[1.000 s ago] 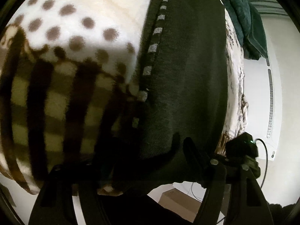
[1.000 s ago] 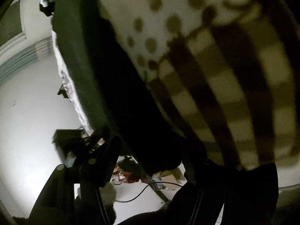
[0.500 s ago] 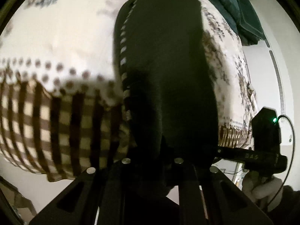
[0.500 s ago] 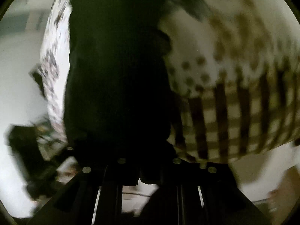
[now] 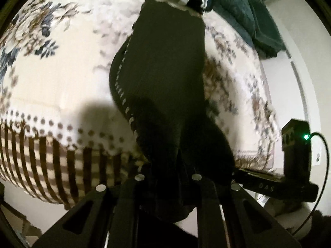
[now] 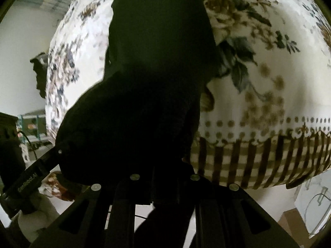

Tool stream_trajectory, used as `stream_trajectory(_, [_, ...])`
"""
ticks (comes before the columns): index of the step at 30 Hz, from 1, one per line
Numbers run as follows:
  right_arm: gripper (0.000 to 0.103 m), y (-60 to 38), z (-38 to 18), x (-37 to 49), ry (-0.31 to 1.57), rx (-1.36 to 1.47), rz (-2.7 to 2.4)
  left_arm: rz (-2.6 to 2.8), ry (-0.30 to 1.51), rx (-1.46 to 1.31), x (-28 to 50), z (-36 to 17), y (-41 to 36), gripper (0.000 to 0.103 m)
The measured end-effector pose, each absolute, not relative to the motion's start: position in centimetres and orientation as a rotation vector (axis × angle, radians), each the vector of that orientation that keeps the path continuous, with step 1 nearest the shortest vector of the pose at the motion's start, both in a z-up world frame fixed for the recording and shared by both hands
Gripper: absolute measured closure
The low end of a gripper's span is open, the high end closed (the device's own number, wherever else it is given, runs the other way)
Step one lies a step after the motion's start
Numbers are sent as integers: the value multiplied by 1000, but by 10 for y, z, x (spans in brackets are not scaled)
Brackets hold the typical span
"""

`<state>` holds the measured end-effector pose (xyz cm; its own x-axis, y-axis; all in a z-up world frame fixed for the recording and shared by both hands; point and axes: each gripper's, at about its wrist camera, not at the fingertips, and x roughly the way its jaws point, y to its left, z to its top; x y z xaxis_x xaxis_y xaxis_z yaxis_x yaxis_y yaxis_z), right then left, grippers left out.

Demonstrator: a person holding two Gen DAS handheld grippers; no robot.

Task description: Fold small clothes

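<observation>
- Left gripper (image 5: 168, 177): closed on the near edge of the dark garment (image 5: 165, 78); its jaws stood apart a second earlier and have since closed on the cloth.
- Right gripper (image 6: 164, 176): likewise clamped on the garment's near edge, having closed within the same second.
- Dark garment: near end lifted off the floral blanket (image 5: 62, 72); far end still lies on it.
- Blanket: more of its flower pattern is now visible than before.

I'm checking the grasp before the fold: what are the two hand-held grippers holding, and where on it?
Both hold the dark garment by its near edge: left hand-held gripper and right hand-held gripper each pinch a near corner.
</observation>
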<state>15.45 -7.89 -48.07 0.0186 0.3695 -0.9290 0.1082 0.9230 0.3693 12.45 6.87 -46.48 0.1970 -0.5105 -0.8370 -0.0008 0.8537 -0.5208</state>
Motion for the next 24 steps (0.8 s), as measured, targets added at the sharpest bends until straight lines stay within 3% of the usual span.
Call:
stream_trajectory(5, [88, -92, -447, 193, 1476, 455, 228, -395, 1235, -511, 171, -430, 68, 93])
stream_trajectory(13, [88, -113, -407, 337, 1271, 670, 249, -449, 1060, -549, 300, -399, 64, 93])
stream_trajectory(21, [88, -136, -422, 514, 1171, 774, 197, -452, 1030, -594, 462, -425, 62, 91])
stream_trajectory(23, [87, -140, -438, 561, 1185, 774, 222, -432, 1078, -581, 503, -443, 58, 88])
stream_trajectory(24, [86, -142, -450, 582, 1220, 770, 221, -421, 1095, -572, 513, -449, 57, 81])
